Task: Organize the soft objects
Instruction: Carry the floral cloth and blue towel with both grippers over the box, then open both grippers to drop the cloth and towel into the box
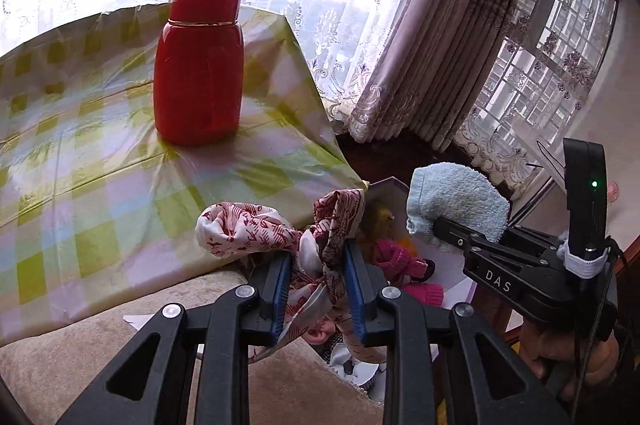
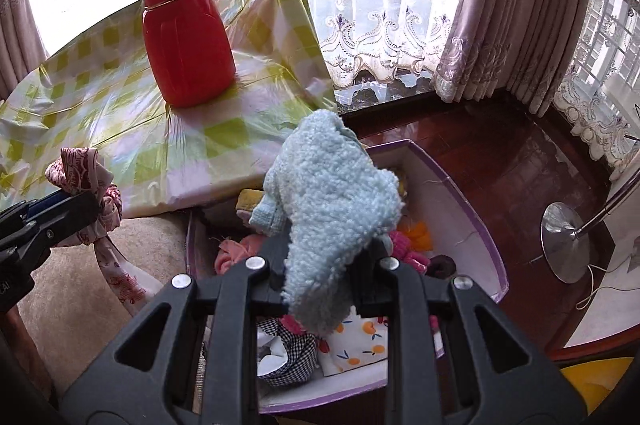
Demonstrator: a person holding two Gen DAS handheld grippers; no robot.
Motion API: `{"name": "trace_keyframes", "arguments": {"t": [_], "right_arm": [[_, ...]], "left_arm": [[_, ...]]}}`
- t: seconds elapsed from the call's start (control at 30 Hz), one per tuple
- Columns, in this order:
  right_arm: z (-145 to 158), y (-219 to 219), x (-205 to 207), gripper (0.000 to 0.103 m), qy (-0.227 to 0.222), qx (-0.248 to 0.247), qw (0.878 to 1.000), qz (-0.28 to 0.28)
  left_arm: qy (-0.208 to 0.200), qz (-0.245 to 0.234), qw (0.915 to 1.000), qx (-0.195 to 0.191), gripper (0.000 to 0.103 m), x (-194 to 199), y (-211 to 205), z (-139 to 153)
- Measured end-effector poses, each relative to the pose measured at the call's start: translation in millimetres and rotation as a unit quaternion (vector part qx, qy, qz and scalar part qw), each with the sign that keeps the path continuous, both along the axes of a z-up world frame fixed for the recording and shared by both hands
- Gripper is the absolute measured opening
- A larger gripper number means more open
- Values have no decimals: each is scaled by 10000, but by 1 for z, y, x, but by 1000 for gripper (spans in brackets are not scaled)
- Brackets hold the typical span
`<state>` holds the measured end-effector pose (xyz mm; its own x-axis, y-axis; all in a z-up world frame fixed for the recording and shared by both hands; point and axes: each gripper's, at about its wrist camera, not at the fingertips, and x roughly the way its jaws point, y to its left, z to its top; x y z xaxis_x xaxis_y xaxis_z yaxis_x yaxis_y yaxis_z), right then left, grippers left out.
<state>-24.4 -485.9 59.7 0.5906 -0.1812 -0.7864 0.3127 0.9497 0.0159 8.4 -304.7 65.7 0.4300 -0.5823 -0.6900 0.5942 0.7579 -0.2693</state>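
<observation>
My left gripper [image 1: 318, 257] is shut on a red-and-white patterned scarf [image 1: 256, 229], held over the table's near edge; the scarf also shows in the right wrist view [image 2: 86, 169]. My right gripper [image 2: 324, 249] is shut on a light blue fluffy cloth [image 2: 328, 193], held above a white box with purple rim [image 2: 460, 193]. In the left wrist view the right gripper [image 1: 436, 229] holds the blue cloth [image 1: 452, 201] to my right. The box holds several soft items: pink knit pieces [image 2: 408, 253], a checked cloth [image 2: 288, 357], a fruit-print cloth [image 2: 356, 345].
A red flask [image 1: 199, 65] stands on the table with a green-checked plastic cover [image 1: 80, 161]. A beige cushion [image 1: 80, 337] lies below the table edge. Dark wood floor [image 2: 500, 145], a lamp base [image 2: 564, 241] and curtains [image 2: 500, 5] lie to the right.
</observation>
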Motion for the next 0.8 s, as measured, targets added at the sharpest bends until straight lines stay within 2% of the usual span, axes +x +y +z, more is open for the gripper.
{"name": "trace_keyframes", "arguments": {"t": [0.07, 0.13, 0.17, 0.2, 0.23, 0.33, 0.47, 0.57, 0.6, 0.7, 0.8], "right_arm": [[1, -10, -8, 26, 0, 2, 9999, -153], [0, -19, -14, 33, 43, 23, 9996, -268], [0, -23, -16, 34, 79, 18, 9995, -316], [0, -25, -18, 43, 88, 29, 9993, -350], [0, -27, -21, 52, 77, 20, 9992, -395], [2, -28, -27, 69, 106, -9, 9985, -542], [2, -18, -46, 71, 197, 87, 9974, -688], [-3, -3, -62, 73, 286, 6, 9973, -675], [-6, 2, -67, 74, 307, -14, 9972, -685], [-15, 6, -73, 74, 394, -47, 9964, -744], [-23, 4, -72, 74, 471, -1, 9958, -783]], "left_arm": [[122, -255, 9996, -78, 29, -4, -12, -4], [269, -512, 9983, -82, 43, -7, -21, -8], [297, -537, 9981, -47, 58, -8, -23, -9], [278, -510, 9983, -10, 68, -10, -23, -9], [261, -482, 9985, 13, 69, -11, -22, -9], [401, -367, 9985, 121, 69, -14, -18, -13], [743, -173, 9963, 407, 73, -26, -3, -23], [883, -49, 9938, 674, 88, -37, 7, -31], [975, -54, 9927, 703, 88, -38, 9, -35], [960, -52, 9926, 746, 90, -43, 11, -37], [847, -80, 9918, 957, 93, -44, 3, -40]]}}
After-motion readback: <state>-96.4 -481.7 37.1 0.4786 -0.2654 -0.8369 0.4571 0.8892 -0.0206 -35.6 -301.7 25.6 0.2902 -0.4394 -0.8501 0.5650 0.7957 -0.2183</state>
